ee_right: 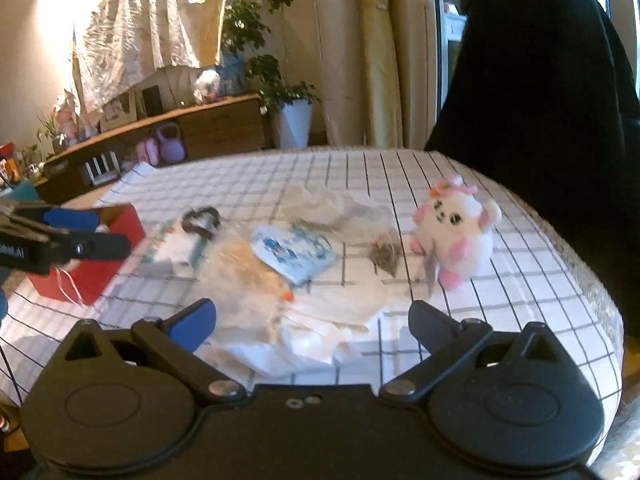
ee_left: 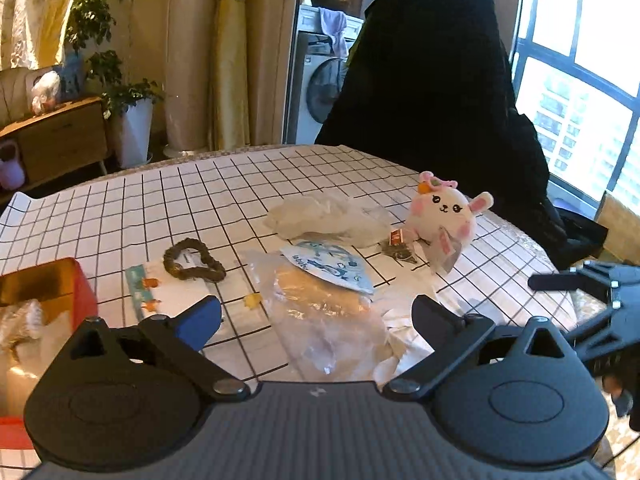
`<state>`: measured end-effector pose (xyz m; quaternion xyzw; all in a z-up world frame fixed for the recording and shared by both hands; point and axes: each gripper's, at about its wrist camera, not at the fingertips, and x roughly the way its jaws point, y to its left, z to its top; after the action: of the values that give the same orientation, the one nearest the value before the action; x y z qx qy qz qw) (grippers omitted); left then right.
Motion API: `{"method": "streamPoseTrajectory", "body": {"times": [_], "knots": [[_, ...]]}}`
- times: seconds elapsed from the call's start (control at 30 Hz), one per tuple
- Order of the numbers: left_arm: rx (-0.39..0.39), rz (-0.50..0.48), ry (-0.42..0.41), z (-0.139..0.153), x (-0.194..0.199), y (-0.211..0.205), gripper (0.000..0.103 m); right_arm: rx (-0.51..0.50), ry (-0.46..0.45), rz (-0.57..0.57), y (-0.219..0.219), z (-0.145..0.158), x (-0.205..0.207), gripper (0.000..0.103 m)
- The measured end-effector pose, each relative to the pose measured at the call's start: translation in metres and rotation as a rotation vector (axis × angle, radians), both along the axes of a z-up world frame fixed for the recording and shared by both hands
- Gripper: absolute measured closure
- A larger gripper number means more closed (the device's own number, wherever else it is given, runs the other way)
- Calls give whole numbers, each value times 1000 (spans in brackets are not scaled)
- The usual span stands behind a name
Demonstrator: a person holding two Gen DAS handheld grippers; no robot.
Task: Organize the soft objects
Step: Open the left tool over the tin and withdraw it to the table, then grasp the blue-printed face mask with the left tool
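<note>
A white and pink plush bunny [ee_left: 444, 214] [ee_right: 460, 228] sits on the checked tablecloth [ee_left: 120, 216] at the right. A clear bag with a tan soft item and a blue-printed card [ee_left: 320, 292] [ee_right: 292, 254] lies in the middle. A brown scrunchie [ee_left: 192, 260] [ee_right: 202, 220] lies left of it on a small cloth. A crumpled clear bag [ee_left: 328, 216] lies further back. My left gripper [ee_left: 316, 320] is open and empty just before the bagged item. My right gripper [ee_right: 312, 320] is open and empty above white fabric [ee_right: 320, 332].
A red box with a gold lining [ee_left: 44, 288] [ee_right: 100, 248] stands at the table's left, holding pale wrapped stuff. A dark keyring clump [ee_left: 396, 250] lies by the bunny. A person in black [ee_left: 440, 80] stands beyond the far edge. A sideboard and plants stand behind.
</note>
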<state>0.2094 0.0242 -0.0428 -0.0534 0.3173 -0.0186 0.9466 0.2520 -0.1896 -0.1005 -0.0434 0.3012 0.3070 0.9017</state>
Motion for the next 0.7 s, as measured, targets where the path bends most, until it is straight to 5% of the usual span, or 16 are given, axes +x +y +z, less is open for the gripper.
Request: {"method": "streamPoseTrajectory", "body": {"times": [0.47, 0.7], "knots": [[73, 32, 46, -34, 69, -24, 1, -112, 42, 168, 32, -43, 22, 2], [169, -102, 79, -52, 104, -47, 1, -148, 39, 250, 48, -52, 31, 2]]}}
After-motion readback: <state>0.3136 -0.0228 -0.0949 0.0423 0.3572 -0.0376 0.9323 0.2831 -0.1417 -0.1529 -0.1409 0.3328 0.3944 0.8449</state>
